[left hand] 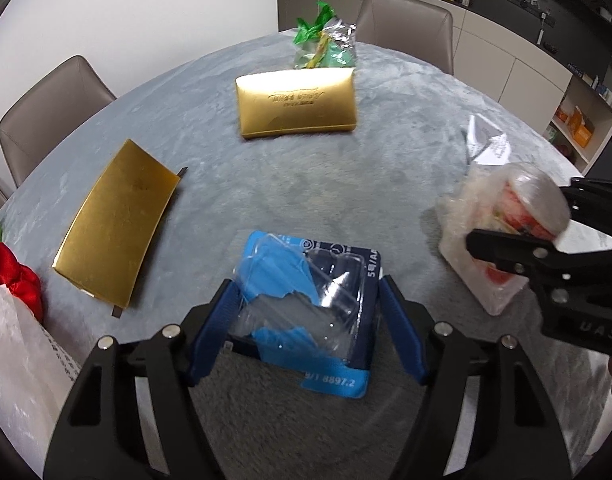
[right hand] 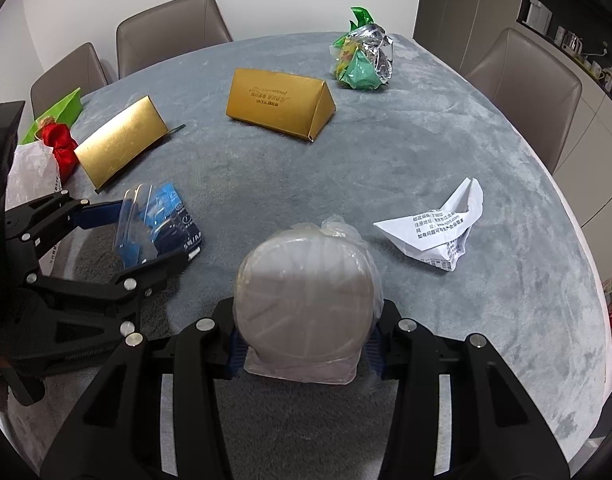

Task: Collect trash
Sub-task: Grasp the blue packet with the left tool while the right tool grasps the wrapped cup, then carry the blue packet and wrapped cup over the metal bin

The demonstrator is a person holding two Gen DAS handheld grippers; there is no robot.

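So we've got the left gripper (left hand: 306,312) with its jaws spread fairly wide around the torn blue blister pack (left hand: 306,296), blue pads right at its sides, though we can't tell if they're actually pressing. Just right of that pack, the right gripper (right hand: 304,346) is clamped on the plastic-wrapped cup (right hand: 306,300), and the gold box (left hand: 296,104) sits well beyond the pack on the grey table (left hand: 346,184).
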